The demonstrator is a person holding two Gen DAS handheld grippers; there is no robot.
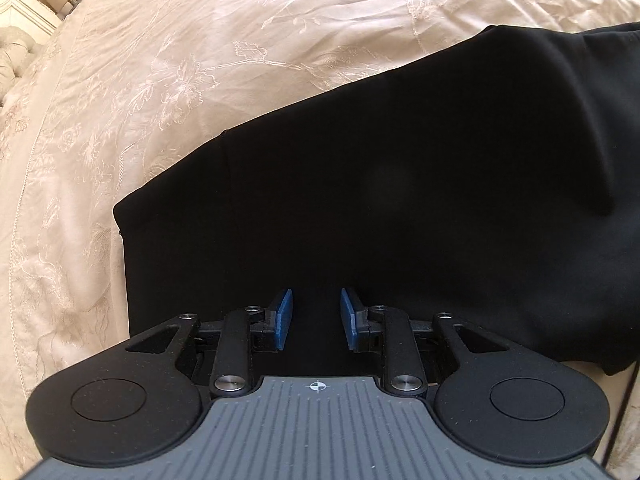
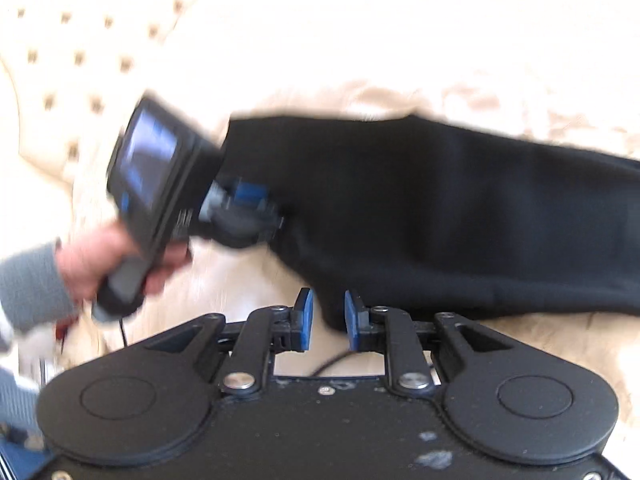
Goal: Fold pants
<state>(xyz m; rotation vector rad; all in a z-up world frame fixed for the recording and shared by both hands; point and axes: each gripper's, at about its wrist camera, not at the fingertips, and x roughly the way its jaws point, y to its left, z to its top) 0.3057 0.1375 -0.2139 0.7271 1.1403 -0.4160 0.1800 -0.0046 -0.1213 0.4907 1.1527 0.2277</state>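
Note:
Black pants (image 1: 400,200) lie on a cream embroidered bedspread (image 1: 180,60). In the left wrist view my left gripper (image 1: 316,316) is open, its blue pads over the near edge of the black cloth, nothing held. In the right wrist view, which is blurred, the pants (image 2: 440,220) stretch from the middle to the right. My right gripper (image 2: 328,318) is open, with a corner of the black cloth between its pads but not pinched. The left gripper also shows there (image 2: 248,208), in a hand (image 2: 104,264), at the left end of the pants.
A white nightstand with a lamp (image 1: 36,4) stands at the far left corner of the bed. A tufted cream headboard (image 2: 80,40) fills the upper left of the right wrist view. A black cable (image 2: 332,362) runs under the right gripper.

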